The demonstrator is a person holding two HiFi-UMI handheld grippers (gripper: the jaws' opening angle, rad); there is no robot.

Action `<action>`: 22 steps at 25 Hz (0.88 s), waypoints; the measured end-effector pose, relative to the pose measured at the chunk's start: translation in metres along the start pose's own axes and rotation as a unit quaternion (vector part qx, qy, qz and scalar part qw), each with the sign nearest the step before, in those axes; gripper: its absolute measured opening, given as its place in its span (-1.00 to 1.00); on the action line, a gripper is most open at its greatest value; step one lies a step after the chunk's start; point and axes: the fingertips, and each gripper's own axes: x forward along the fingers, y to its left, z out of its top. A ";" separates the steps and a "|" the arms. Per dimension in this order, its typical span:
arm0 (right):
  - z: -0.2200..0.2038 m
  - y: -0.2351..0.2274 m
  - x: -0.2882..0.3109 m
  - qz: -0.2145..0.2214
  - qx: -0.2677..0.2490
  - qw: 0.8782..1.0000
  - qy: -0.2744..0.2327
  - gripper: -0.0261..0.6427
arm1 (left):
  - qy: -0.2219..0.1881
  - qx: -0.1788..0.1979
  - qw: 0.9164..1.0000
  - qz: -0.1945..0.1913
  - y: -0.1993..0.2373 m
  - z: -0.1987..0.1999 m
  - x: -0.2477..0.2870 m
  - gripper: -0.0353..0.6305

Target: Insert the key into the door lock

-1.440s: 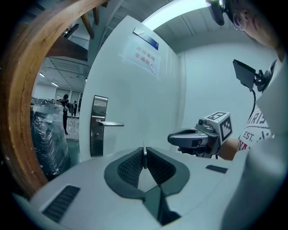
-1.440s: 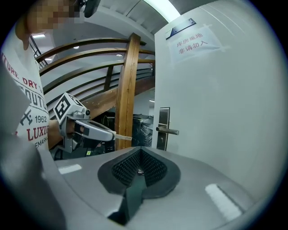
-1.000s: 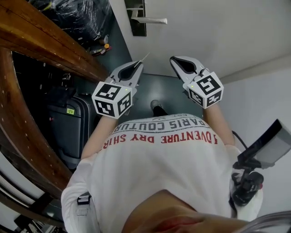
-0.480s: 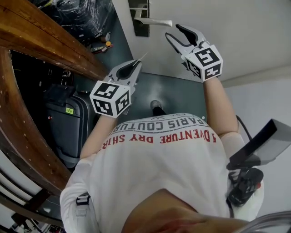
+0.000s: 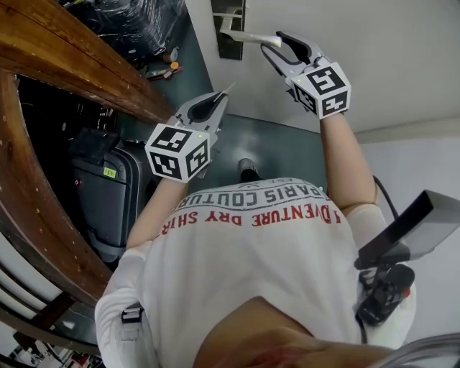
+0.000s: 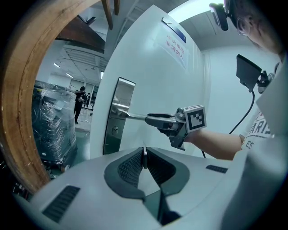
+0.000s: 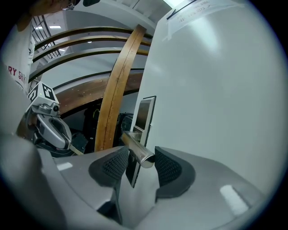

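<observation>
My left gripper [image 5: 219, 98] is shut on a thin metal key [image 5: 228, 88], whose tip sticks out past the jaws. In the left gripper view the key blade [image 6: 144, 155] stands upright between the pads, aimed at the steel lock plate [image 6: 116, 121] with its keyhole [image 6: 115, 130], still well short of it. My right gripper [image 5: 272, 44] is at the door handle [image 5: 244, 36]. Its jaws have just been opening and now stand open, with the handle's free end [image 7: 140, 152] between them.
The white door [image 5: 345, 29] fills the upper right. A curved wooden beam [image 5: 72, 57] runs along the left, with a dark suitcase [image 5: 108, 194] and a plastic-wrapped stack [image 5: 129, 21] behind it. A person [image 6: 81, 96] stands far off in the hall.
My right gripper has travelled up to the door handle and opened, so the handle's end now lies between its jaws. The left gripper with the key has hardly shifted.
</observation>
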 end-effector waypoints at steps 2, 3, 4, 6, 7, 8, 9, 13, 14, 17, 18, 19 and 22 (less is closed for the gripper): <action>0.000 0.000 0.000 0.002 -0.001 1.000 -0.001 -0.40 | -0.002 -0.008 1.000 0.000 0.003 -0.001 0.002 -0.82; 0.000 -0.001 0.000 0.002 -0.001 1.000 -0.001 -0.40 | -0.003 -0.014 1.000 0.000 0.004 -0.002 0.003 -0.83; 0.000 -0.001 0.000 0.001 0.000 1.000 -0.001 -0.40 | -0.005 -0.021 1.000 -0.001 0.005 -0.002 0.004 -0.83; -0.001 -0.001 0.000 -0.001 0.003 1.000 -0.001 -0.40 | -0.012 -0.041 0.999 -0.005 0.007 -0.001 0.008 -0.83; -0.002 -0.001 0.000 -0.002 0.004 1.000 -0.001 -0.40 | -0.018 -0.052 0.998 -0.007 0.008 0.001 0.010 -0.83; -0.002 -0.001 0.001 -0.002 0.005 1.000 -0.001 -0.40 | -0.025 -0.065 0.998 -0.008 0.010 0.003 0.012 -0.83; -0.002 -0.001 0.001 -0.002 0.006 1.000 -0.001 -0.40 | -0.034 -0.081 0.996 -0.009 0.013 0.006 0.015 -0.83; -0.003 -0.002 0.001 -0.002 0.011 1.000 0.001 -0.40 | -0.093 -0.198 0.976 -0.023 0.031 0.017 0.026 -0.83; -0.003 -0.002 0.001 -0.003 0.012 1.000 0.000 -0.40 | -0.108 -0.223 0.968 -0.026 0.035 0.019 0.030 -0.83; -0.003 -0.001 0.002 0.001 0.012 1.000 -0.001 -0.40 | -0.151 -0.285 0.946 -0.028 0.049 0.026 0.042 -0.83; -0.003 -0.001 0.002 0.002 0.013 1.000 0.000 -0.40 | -0.165 -0.313 0.935 -0.033 0.053 0.028 0.046 -0.83; -0.003 -0.001 0.002 0.002 0.014 1.000 0.001 -0.41 | -0.177 -0.343 0.922 -0.038 0.057 0.028 0.051 -0.83; -0.002 -0.001 0.001 -0.001 0.016 1.000 0.004 -0.41 | -0.201 -0.427 0.881 -0.045 0.070 0.024 0.068 -0.83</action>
